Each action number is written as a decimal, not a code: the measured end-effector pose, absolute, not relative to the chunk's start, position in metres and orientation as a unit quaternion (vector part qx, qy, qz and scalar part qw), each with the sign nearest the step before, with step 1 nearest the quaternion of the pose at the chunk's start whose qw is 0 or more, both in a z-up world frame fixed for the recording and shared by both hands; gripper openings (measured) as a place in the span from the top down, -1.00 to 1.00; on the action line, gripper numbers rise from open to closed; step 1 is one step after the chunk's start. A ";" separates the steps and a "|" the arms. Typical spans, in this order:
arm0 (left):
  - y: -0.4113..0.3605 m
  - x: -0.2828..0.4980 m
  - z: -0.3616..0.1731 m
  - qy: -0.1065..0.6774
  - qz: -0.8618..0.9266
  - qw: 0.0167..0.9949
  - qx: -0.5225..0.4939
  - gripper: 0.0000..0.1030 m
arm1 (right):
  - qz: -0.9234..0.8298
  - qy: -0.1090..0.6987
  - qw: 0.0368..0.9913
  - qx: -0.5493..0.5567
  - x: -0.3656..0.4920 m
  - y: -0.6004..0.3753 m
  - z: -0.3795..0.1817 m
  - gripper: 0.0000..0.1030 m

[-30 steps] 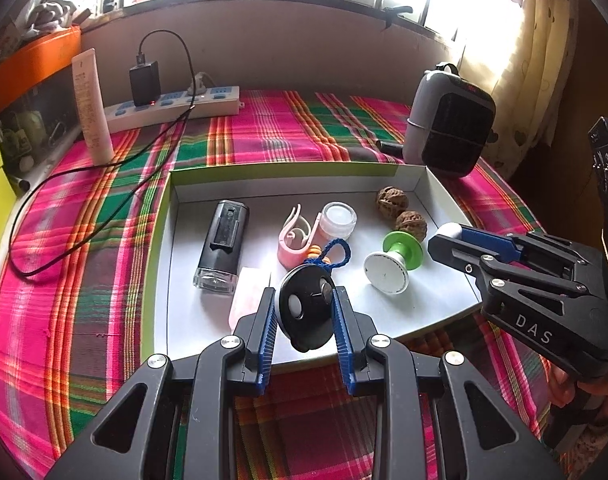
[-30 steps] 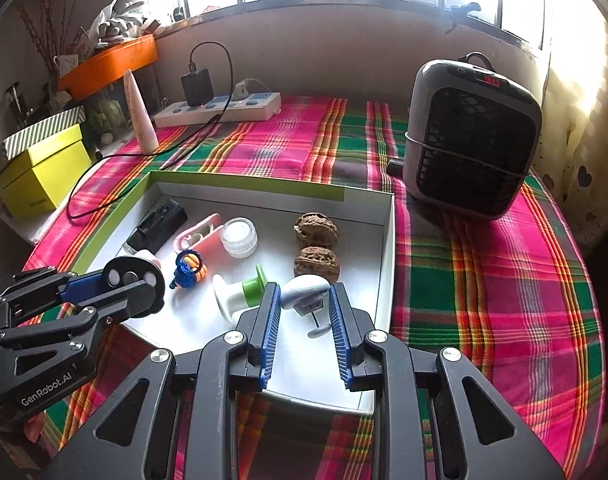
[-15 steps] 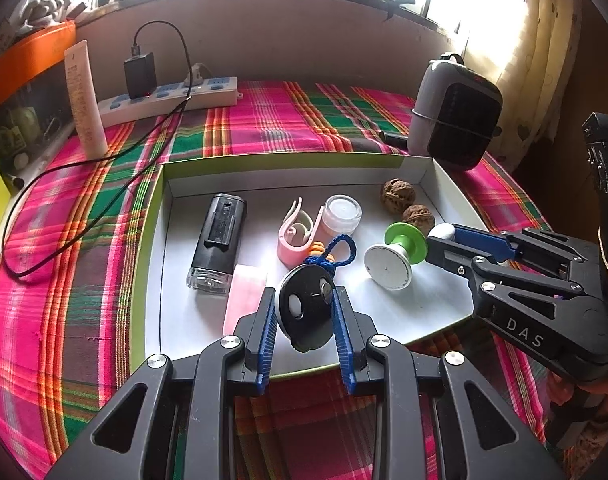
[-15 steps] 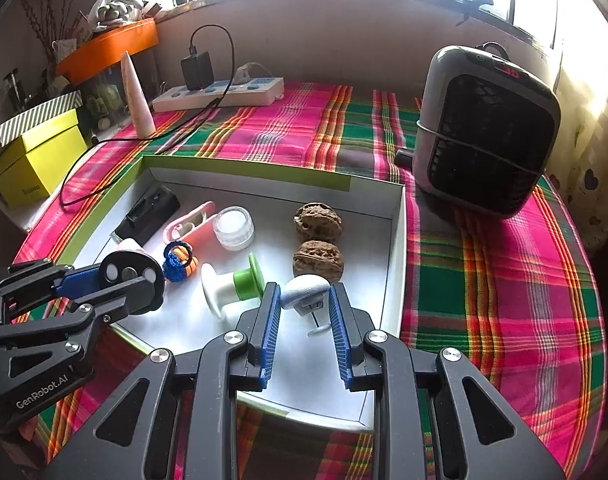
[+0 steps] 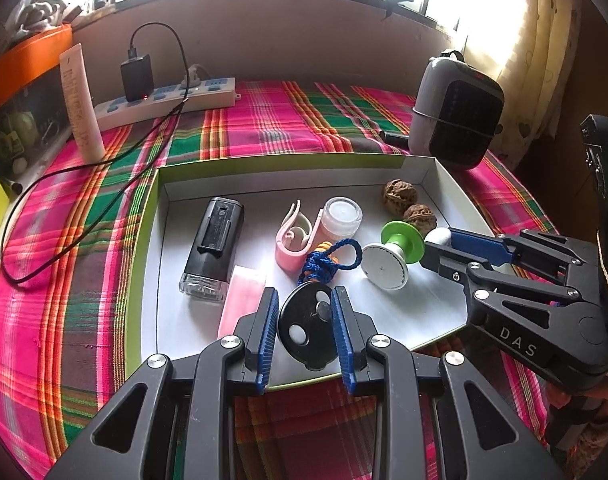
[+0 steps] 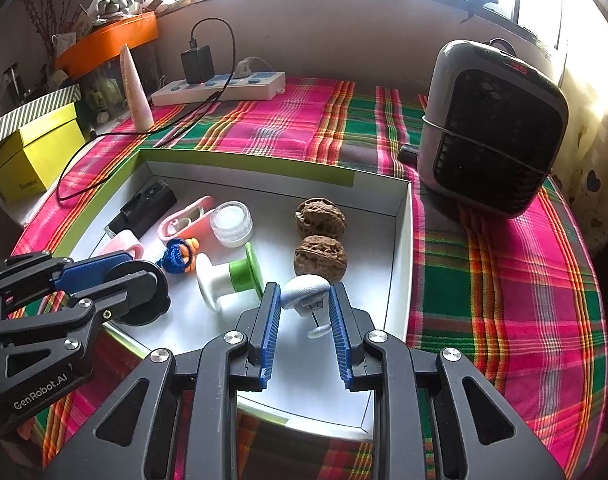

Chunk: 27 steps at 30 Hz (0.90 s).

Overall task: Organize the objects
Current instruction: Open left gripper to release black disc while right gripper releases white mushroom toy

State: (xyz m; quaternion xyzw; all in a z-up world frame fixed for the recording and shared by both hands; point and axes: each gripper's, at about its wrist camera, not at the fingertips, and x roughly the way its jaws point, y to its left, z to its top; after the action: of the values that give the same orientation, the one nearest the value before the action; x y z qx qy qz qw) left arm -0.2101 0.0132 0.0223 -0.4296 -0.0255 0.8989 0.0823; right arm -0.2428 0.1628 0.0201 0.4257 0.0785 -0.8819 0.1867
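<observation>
Left wrist view: left gripper [image 5: 305, 330] is clamped on a black disc [image 5: 310, 326] over the near edge of the white tray [image 5: 432, 308]. Tray's near-right floor is bare; the left and middle are crowded: black flashlight [image 5: 213, 250], pink strip [image 5: 241, 300], pink clip [image 5: 293, 236], clear jar [image 5: 342, 216], blue cord loop [image 5: 330, 260], green-and-white spool [image 5: 392, 252], two walnuts [image 5: 410, 202] at the far right corner. Right gripper [image 5: 440, 246] comes in over the tray's right rim, its tip just beside the spool; a white bit shows at its tip, grip unclear here. Plaid tablecloth [image 5: 63, 280] left of the tray is open except a black cable [image 5: 63, 176]. Right wrist view: right gripper [image 6: 305, 314] is clenched on a small white knob piece [image 6: 306, 292], just near of the closer walnut, above bare tray floor. Tray's right wall [image 6: 404, 264] is close; cloth right of it is clear up to the heater [image 6: 492, 128]. Only this view shows the yellow box [image 6: 35, 152] off the table's left edge.
</observation>
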 end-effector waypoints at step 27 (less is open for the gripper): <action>0.012 -0.209 0.021 -0.024 0.899 0.079 -0.430 0.50 | -0.881 0.075 0.181 0.431 -0.239 0.163 0.017 0.49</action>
State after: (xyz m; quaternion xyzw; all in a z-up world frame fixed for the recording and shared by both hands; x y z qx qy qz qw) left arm -0.2089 0.0119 0.0214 -0.4302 -0.0240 0.8990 0.0790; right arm -0.2395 0.1634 0.0173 0.4308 0.0755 -0.8808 0.1815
